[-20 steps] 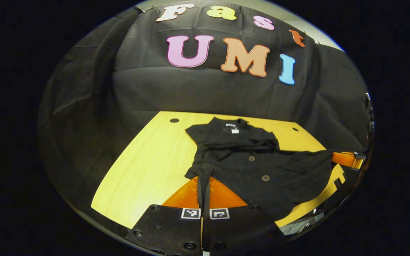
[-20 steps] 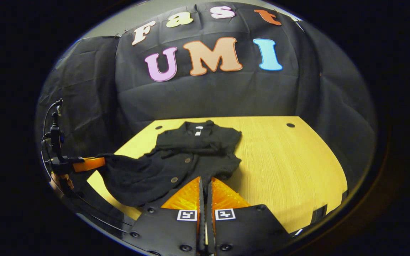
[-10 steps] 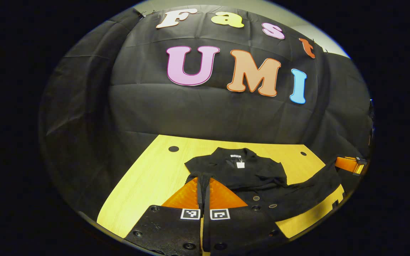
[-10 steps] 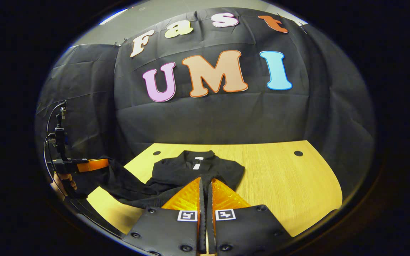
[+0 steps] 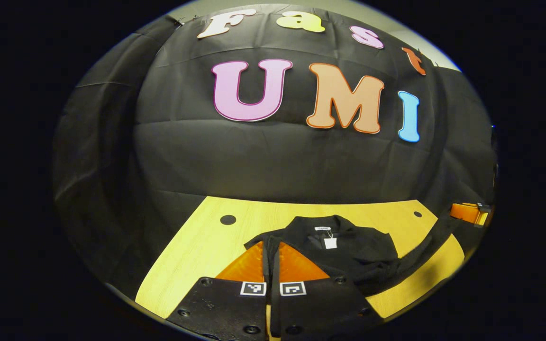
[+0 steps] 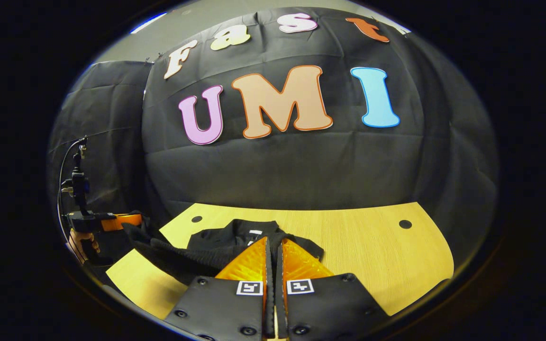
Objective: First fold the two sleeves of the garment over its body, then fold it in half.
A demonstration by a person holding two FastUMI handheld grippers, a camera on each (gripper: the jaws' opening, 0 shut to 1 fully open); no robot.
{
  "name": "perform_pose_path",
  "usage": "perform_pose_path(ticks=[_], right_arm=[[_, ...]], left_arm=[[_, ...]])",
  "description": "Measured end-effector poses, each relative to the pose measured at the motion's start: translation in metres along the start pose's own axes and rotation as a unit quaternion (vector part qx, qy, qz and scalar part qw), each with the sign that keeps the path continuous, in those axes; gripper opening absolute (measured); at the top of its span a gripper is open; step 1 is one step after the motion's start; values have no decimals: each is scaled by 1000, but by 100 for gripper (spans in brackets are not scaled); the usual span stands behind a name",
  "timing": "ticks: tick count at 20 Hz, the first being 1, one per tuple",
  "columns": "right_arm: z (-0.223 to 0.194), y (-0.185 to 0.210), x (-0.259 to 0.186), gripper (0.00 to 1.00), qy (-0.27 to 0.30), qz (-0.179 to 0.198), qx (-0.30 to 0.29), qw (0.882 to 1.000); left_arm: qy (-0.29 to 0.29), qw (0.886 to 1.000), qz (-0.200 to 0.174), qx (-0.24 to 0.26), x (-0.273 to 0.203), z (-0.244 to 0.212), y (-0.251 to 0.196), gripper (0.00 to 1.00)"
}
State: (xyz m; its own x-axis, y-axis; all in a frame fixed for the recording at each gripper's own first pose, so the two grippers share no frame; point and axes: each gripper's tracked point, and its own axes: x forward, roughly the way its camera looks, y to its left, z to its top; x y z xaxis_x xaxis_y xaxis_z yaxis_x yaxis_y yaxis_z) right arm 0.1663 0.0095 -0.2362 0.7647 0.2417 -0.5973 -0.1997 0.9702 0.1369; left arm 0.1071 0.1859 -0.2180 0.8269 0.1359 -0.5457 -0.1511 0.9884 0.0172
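Note:
A black garment (image 5: 349,248) with a collar and a white tag lies on the yellow wooden table (image 5: 192,251). My left gripper (image 5: 271,245) is shut on a strip of its hem, held low over the near part of the body. In the left gripper view, my right gripper (image 5: 460,211) holds the other hem corner at the far right, with cloth stretched toward it. In the right gripper view, my right gripper (image 6: 273,240) is shut on the garment (image 6: 216,244) just short of the collar. My left gripper (image 6: 133,219) and a hand (image 6: 81,244) appear at the far left.
The table (image 6: 377,246) has small dark holes (image 6: 404,224) near its far corners and bare wood to the right of the garment. The black booth wall rises right behind its far edge. A cable stand (image 6: 77,182) rises above the left gripper.
Both grippers have carried the hem up and forward toward the collar. The garment's lower half has lifted off the table and now lies partly over the upper half.

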Motion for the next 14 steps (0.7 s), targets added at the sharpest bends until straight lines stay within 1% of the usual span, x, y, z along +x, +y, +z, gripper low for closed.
perform_pose_path(ticks=[5,9,10,11,12,13,14], right_arm=[[6,-27,50,4,11,-8,19,1000],[5,-45,93,4,26,-16,22,999],[5,-53,104,4,29,-34,19,999],[7,-66,111,2,26,-61,14,998],[16,-73,115,15,5,-74,10,997],[25,-74,116,43,-17,-76,11,997],[34,-76,117,71,-37,-76,8,996]], left_arm=[[18,1000,13,17,48,0,0,0],[33,997,36,54,89,-8,2,0],[32,996,49,61,97,-9,6,0],[24,995,72,67,105,-7,14,0],[14,994,86,69,103,-1,17,7],[-7,993,99,69,115,6,22,36],[-26,993,93,69,98,17,15,66]])
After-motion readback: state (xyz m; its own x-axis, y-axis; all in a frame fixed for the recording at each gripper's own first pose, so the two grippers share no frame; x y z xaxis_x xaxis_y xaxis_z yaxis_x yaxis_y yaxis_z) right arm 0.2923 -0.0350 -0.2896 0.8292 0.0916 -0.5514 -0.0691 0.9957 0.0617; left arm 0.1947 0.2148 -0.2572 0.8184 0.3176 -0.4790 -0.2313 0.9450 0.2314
